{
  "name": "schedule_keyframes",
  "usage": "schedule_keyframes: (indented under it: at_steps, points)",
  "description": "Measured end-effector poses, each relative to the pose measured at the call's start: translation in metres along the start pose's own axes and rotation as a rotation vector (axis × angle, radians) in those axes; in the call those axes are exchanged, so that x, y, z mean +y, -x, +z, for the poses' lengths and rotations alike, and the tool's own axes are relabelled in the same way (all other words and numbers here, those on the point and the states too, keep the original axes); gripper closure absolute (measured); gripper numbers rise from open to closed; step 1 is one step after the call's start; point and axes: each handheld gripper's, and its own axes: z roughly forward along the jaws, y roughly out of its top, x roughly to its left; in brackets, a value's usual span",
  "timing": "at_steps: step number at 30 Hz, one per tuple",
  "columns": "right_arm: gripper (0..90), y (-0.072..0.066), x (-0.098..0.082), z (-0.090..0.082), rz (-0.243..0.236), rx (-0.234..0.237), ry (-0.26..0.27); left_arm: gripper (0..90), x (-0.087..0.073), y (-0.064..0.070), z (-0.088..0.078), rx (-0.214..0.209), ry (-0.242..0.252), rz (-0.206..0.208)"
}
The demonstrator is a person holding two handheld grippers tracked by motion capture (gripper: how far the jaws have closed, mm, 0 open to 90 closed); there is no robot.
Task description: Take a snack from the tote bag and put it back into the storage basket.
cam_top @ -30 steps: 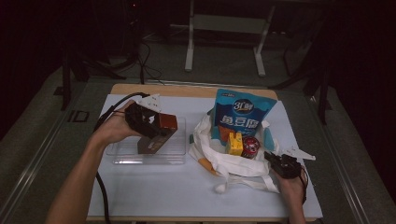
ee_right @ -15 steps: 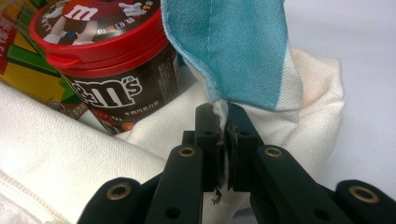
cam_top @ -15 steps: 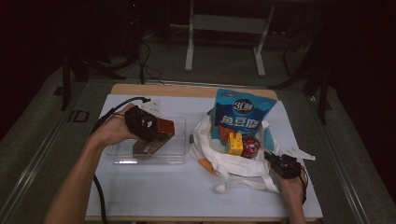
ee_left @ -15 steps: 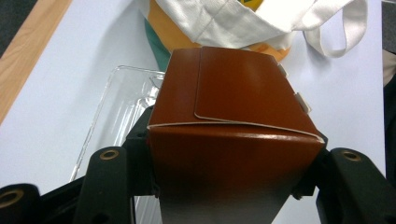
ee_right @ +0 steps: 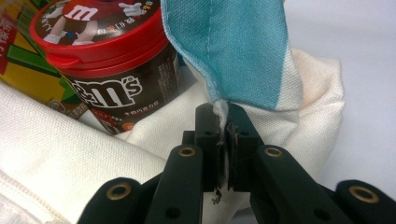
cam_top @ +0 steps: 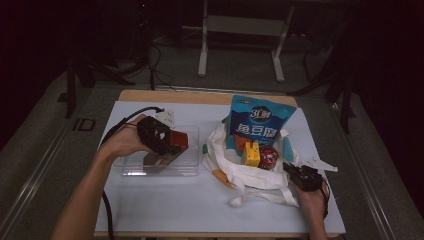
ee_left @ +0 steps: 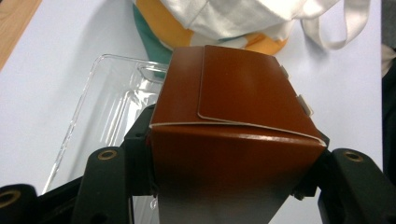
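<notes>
Two grips are kept: a brown box is clamped in the left gripper above a clear tray, while bag fabric is pinched by the right gripper.

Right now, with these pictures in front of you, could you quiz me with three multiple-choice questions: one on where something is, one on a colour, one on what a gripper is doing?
1. Where is the brown box?
A. Between the left gripper's jaws, over the clear tray
B. Inside the cloth bag
C. On the floor

2. What colour is the lid of the candy tub?
A. Blue
B. Red
C. White

3. What is the right gripper doing?
A. Hanging open above the tray
B. Holding the yellow carton
C. Pinching the edge of the cloth bag

Answers: 1 A, the left gripper view shows its jaws on both sides of the box with the tray beneath. 2 B, the right gripper view shows a red lid. 3 C, its jaws stand closed on the bag's fabric.
</notes>
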Motion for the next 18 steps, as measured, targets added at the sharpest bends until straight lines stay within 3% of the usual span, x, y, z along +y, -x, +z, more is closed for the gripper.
schedule_keyframes:
  at_steps: [18]
  points:
    - [85.2, 0.000, 0.000, 0.000, 0.003, 0.000, 0.000, 39.1, 0.005, -0.004, 0.015, -0.031, 0.024, -0.050]
